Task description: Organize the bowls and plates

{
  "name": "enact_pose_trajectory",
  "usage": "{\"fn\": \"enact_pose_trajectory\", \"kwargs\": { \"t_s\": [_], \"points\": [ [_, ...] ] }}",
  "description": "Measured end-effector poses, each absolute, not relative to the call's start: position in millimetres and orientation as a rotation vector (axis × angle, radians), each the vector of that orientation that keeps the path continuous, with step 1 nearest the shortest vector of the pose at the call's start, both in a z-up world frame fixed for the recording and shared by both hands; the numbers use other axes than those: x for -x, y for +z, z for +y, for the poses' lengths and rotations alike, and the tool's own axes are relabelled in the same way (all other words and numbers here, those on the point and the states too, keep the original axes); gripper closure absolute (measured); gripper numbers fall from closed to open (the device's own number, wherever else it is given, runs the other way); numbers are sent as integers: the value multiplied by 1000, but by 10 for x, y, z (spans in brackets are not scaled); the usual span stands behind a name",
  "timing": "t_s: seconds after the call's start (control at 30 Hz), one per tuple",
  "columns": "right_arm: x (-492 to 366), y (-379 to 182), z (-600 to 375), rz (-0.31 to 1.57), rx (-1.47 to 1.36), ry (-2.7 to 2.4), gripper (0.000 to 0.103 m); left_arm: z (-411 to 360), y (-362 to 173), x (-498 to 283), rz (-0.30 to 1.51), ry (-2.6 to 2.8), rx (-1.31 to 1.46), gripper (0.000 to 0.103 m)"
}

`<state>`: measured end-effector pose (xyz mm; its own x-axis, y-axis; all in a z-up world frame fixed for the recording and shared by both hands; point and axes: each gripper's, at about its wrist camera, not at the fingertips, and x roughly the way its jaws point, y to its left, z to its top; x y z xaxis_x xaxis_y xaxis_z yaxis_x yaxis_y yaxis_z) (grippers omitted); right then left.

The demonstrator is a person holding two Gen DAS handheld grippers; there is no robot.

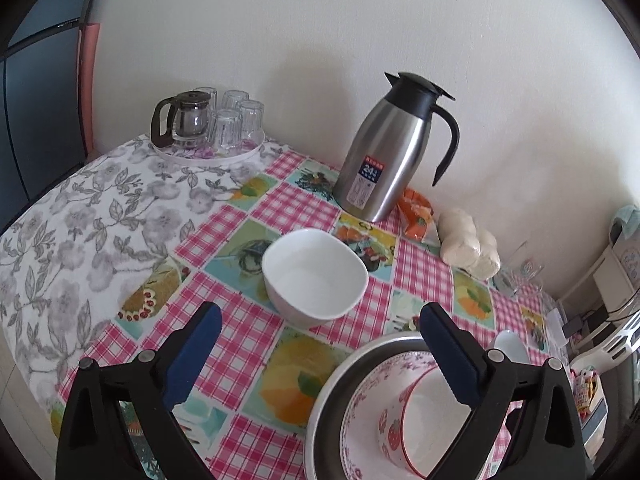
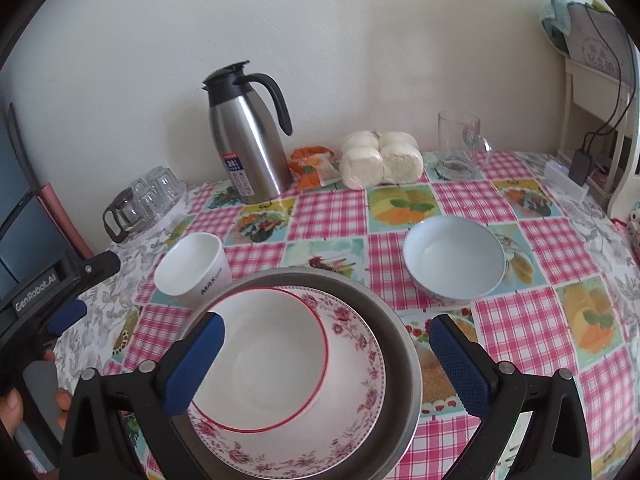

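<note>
— Steel is what I'm seeing first: a metal basin [image 2: 396, 344] is sitting on the checked tablecloth [image 2: 328, 208], with a floral-rimmed bowl [image 2: 352, 364] nested in it and a red-rimmed bowl [image 2: 264, 364] lying inside that. What are the grippers doing?

— Both are hanging released, fingers spread wide and grasping nothing. The right gripper [image 2: 326, 364] is hovering directly over the nested stack, its blue pads [image 2: 460, 368] flanking the bowls from above. The left gripper [image 1: 320, 356] is hovering further left, looking down at a white square bowl [image 1: 314, 276] standing upright on the cloth just ahead of it.

— Is that square bowl touching the stack?

— It's sitting just beside the basin's far left edge; I can't tell whether they're touching. A pale blue round bowl [image 2: 454, 260] is standing apart to the right.

— And behind?

— A steel thermos jug [image 2: 248, 136] is standing near the wall, with a wrapped snack packet [image 2: 312, 168] and bagged white buns [image 2: 380, 158] beside it, a glass mug [image 2: 460, 144] farther right, and a tray [image 1: 240, 156] holding a glass teapot [image 1: 188, 120] and upturned glasses [image 1: 236, 120] at the far left.
</note>
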<state>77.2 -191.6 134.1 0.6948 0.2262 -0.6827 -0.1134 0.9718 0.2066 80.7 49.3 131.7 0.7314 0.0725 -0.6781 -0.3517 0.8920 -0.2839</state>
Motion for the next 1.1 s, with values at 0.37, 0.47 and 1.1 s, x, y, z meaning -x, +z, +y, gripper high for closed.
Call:
{"fn": "enact_pose_trajectory", "kwargs": {
  "t_s": [0.37,0.47,1.1],
  "points": [
    [-875,1341,-1705,809,-109,212,0,828,1312,-925,650,234,496,4],
    [-953,1379,-1636,816,-85,212,0,902,1293,-957,631,189,541,4],
    [-1448,1496,-1155,920,-139,301,0,1181,916,-1254,725,177,595,4]
  ]
}}
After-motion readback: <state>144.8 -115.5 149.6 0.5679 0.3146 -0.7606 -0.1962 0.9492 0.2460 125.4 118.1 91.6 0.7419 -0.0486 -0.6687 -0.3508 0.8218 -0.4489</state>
